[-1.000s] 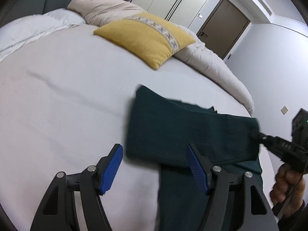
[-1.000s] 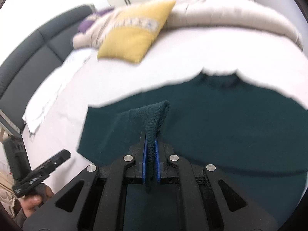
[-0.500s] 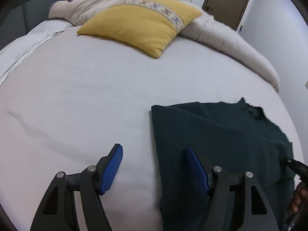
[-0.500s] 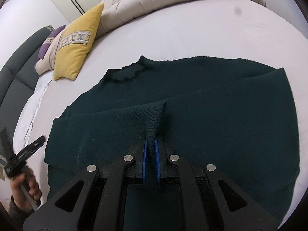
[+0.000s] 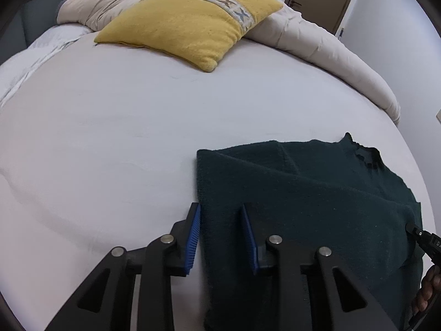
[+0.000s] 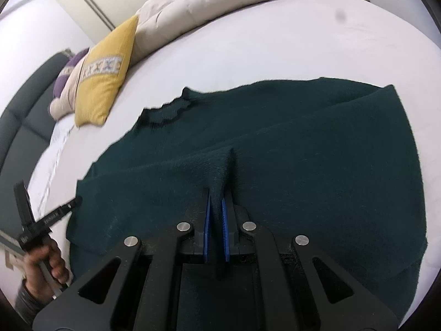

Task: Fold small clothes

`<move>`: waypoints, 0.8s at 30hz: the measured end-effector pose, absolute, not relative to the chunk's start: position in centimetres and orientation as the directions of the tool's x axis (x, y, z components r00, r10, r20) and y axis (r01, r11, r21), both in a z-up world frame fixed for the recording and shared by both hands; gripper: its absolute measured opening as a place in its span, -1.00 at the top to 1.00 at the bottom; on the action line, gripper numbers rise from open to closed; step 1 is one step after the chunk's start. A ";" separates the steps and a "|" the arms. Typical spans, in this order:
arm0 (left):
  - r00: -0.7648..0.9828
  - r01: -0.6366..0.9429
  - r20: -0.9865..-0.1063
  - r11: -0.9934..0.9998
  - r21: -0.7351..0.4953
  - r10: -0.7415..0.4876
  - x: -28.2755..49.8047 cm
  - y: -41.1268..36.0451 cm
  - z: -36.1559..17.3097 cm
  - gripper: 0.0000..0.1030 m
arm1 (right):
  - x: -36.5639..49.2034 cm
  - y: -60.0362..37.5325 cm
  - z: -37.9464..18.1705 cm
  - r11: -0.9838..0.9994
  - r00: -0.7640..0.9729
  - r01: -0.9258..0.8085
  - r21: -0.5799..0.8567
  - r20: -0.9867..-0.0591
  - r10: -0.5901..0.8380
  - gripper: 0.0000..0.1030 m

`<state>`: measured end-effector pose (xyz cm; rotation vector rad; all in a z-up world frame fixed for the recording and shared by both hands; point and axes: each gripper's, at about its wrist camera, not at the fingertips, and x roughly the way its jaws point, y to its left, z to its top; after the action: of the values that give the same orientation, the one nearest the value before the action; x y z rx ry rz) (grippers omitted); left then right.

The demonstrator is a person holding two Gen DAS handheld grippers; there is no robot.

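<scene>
Matt, coarse-knit dark green sweater (image 6: pixel 275 143) on a smooth white cotton-like sheet (image 5: pixel 110 138); nubby yellow cushion (image 5: pixel 187 24).

The sweater (image 5: pixel 303 193) hem runs off the bottom edge, unseen.

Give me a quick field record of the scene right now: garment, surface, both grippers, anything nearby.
garment: dark green sweater, lying partly folded, neckline toward the pillow
surface: white bed sheet
right gripper: shut on a raised pinch of sweater fabric
left gripper: jaws have just been closing, astride the sweater's left edge, pads not yet pressing
nearby: yellow pillow leaning on a beige duvet
</scene>
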<state>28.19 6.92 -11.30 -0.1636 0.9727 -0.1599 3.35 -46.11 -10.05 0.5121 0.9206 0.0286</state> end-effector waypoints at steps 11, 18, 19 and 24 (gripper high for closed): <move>0.564 0.083 -0.799 0.977 -0.196 -0.208 28.3 6.3 -11.6 0.48 | 3.0 -46.7 -10.0 0.890 0.591 0.212 0.403 -0.779 0.212 0.89; 0.575 0.094 -0.791 0.977 -0.191 -0.209 28.4 6.4 -10.8 0.83 | 2.3 -47.2 -10.0 0.869 0.616 0.229 0.440 -0.757 0.221 0.90; 0.584 0.094 -0.784 0.977 -0.194 -0.212 28.2 6.4 -10.6 0.83 | 2.2 -47.3 -9.7 0.868 0.623 0.231 0.441 -0.752 0.216 0.90; 0.583 0.103 -0.789 0.981 -0.165 -0.195 28.6 6.0 -12.4 0.83 | 2.6 -48.3 -11.1 0.860 0.612 0.256 0.442 -0.762 0.210 0.91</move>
<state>28.63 5.97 -12.38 -0.1054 0.9322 -0.1743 2.61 -48.26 -11.15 0.5554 0.9242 -0.0281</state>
